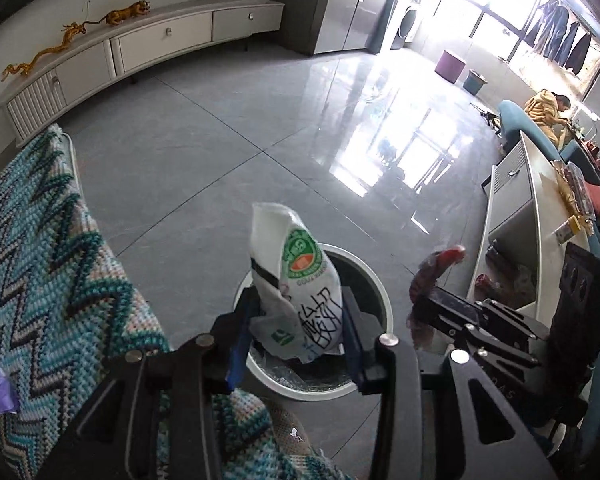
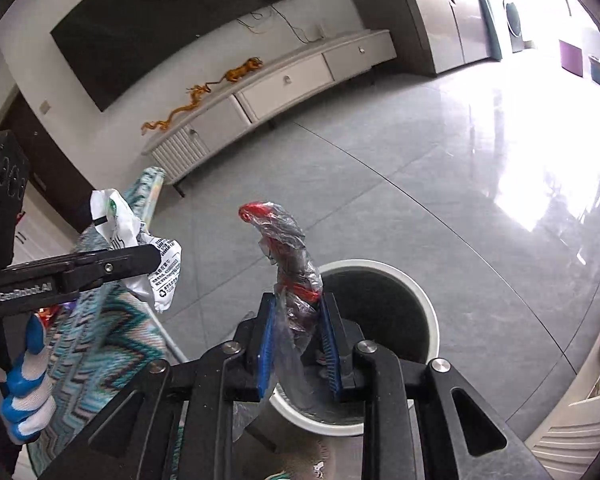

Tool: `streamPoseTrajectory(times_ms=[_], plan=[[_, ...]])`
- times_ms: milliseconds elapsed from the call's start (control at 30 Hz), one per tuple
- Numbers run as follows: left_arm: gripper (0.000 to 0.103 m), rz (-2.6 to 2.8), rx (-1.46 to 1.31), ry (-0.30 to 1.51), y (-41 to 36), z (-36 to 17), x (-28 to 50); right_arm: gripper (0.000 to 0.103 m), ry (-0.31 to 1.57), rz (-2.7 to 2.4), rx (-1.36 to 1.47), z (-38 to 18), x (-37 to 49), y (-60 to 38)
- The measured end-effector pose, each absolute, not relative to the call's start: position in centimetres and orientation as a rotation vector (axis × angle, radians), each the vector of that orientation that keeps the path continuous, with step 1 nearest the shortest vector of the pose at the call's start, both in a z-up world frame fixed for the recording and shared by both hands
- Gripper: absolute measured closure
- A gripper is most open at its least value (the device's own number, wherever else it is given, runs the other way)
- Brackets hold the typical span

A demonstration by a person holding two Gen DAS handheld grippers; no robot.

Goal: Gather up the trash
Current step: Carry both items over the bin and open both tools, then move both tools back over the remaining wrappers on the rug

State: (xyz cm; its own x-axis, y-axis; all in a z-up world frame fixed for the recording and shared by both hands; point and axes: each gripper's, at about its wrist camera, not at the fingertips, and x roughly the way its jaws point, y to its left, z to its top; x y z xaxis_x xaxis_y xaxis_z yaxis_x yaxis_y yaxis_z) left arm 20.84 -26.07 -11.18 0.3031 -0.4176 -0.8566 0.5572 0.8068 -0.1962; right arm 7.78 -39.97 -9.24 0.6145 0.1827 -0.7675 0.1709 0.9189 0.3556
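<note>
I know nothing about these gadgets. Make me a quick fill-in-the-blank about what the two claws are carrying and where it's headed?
1. The left claw carries a crumpled ____ snack bag with a green logo.
2. The right claw carries a clear plastic wrapper with ____ parts.
3. Below both stands a round white-rimmed ____.

Missing words: white; red; trash bin

Wrappers above bin

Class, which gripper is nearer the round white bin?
Left. The left gripper, with its white wrapper, is above the bin; the right gripper, with its clear-and-red wrapper, is beside the rim.
</note>
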Motion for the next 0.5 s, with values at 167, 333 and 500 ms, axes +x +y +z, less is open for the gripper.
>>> streamPoseTrajectory(times_ms=[167, 333, 500], plan=[[0.045, -0.682, 0.1, 1.103, -26.8, -11.8, 21.3, 0.055, 0.935, -0.035, 0.455, -10.7, 7.8, -41.2], [0.045, -0.652, 0.115, 1.063, -26.6, -11.0, 20.3, 0.055, 0.936, -0.046, 0.472, -10.7, 6.8, -41.9], [0.045, -0.572, 0.169, 0.919, -25.3, -8.1, 17.9, 0.055, 0.894, -0.041, 0.484, -8.5, 5.4, -41.8]])
